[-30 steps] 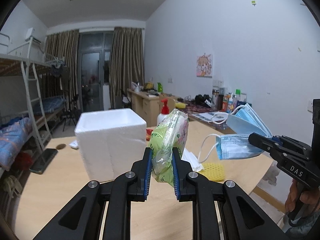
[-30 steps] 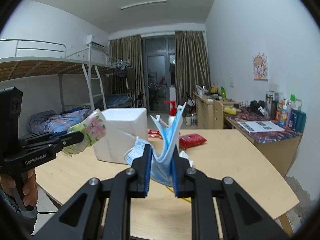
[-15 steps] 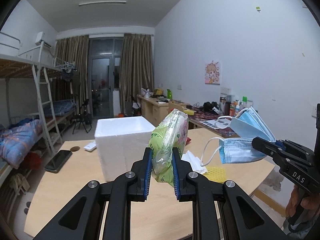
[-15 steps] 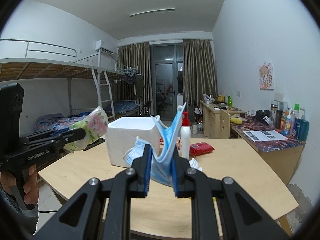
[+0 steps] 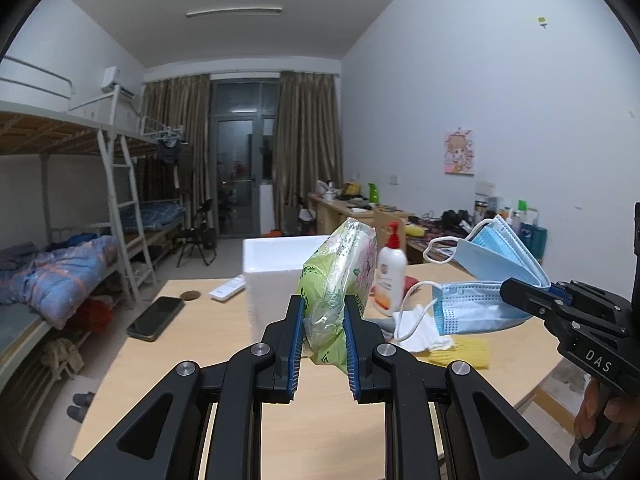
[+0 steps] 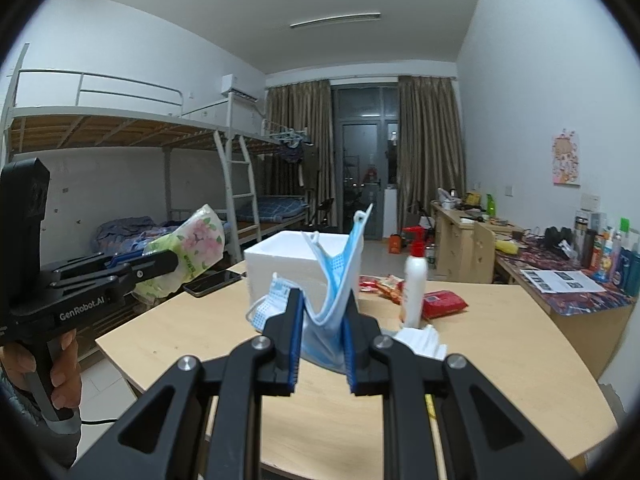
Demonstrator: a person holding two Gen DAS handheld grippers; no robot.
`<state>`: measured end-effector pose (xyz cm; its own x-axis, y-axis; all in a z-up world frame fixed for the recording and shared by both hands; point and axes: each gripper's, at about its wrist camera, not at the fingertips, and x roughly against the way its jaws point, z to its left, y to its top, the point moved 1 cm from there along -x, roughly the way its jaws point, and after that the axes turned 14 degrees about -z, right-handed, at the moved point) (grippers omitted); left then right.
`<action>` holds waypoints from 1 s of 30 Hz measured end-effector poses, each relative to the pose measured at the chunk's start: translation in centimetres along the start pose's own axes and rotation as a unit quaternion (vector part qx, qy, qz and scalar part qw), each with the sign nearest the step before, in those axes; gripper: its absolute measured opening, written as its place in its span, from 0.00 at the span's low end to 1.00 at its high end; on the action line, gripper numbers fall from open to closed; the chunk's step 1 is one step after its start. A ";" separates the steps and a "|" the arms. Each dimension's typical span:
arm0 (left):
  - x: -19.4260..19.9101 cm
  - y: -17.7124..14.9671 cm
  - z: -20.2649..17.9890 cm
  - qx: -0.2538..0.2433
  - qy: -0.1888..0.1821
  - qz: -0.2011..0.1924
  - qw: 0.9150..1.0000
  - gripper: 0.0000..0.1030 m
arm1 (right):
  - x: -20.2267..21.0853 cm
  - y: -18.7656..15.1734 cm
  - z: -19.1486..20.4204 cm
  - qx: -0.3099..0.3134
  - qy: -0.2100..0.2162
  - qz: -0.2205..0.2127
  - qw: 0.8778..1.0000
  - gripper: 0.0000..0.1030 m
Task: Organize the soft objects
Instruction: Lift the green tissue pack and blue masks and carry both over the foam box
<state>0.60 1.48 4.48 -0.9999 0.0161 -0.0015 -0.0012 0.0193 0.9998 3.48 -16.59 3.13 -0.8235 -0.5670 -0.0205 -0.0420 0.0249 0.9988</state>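
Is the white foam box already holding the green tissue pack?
No: the green tissue pack is clamped in the left claw, held in the air in front of the foam box.

Dim, cool indoor light is coming from one ceiling tube [image 5: 234, 12], leaving soft, weak shadows. Glass door [image 6: 362, 176] is showing dark outside. Fisheye is bending walls and bunk bed [image 6: 120, 136] at edges, black vignette is ringing corners. Centre is staying sharp, slight noise.
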 end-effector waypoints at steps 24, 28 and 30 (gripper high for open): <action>-4.0 1.3 5.2 0.010 0.036 -0.004 0.999 0.19 | -7.0 1.7 2.1 -0.002 0.041 -0.001 0.999 0.21; -5.5 1.5 5.6 0.018 0.041 0.003 0.999 0.19 | -8.0 2.2 2.4 -0.007 0.045 0.001 0.999 0.21; -6.0 1.6 5.7 0.017 0.042 0.005 0.999 0.19 | -8.6 2.5 2.5 -0.002 0.048 0.004 0.999 0.21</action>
<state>6.72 7.11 5.98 -0.9976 -0.0679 0.0123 0.0088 0.0526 0.9986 9.05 -9.57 5.67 -0.7653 -0.6436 -0.0085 -0.0328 0.0258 0.9991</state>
